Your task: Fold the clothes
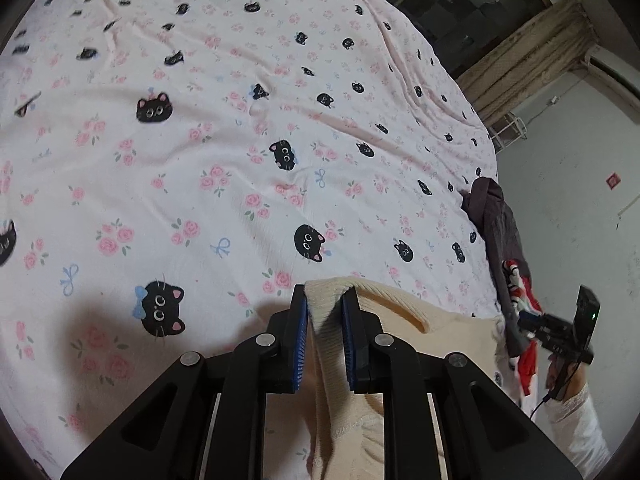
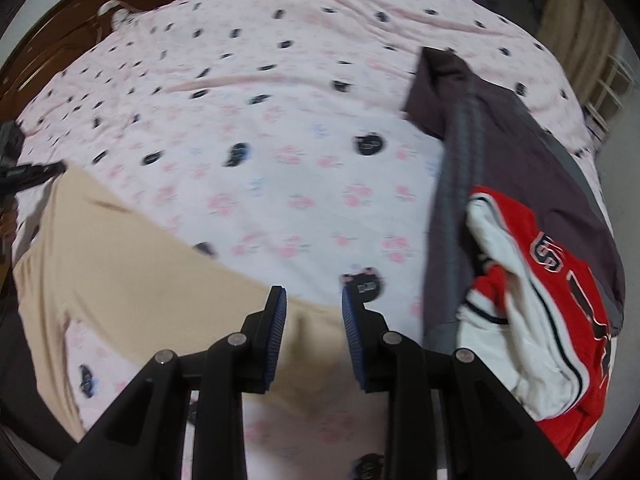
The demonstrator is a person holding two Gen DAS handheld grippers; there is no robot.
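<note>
Cream ribbed knit, the edge of a pale sweater, stands bunched between the blue pads of the left gripper, whose jaws are drawn close and pinch that fold of fabric. From the pinch the sweater falls away below and to the right across the bedsheet, a pale pink cotton printed with black cat faces, pink roses and small blue bows. In the right wrist view the same garment shows as a beige sheet spread over the lower left of the bed, one edge running under the right gripper. That gripper's jaws stand apart, the blue pads clear of the cloth, with nothing pressed between them; the fabric lies beneath the gap rather than in a grip. To the right of it, near the bed's edge, a dark purple-grey garment lies in a long heap, and a red and white jersey with dark lettering rests partly on top of it. In the left wrist view these two clothes appear at the far right edge of the bed, just beside the right gripper and the person's white sleeve. Tan curtains hang by a dark window beyond the bed.
</note>
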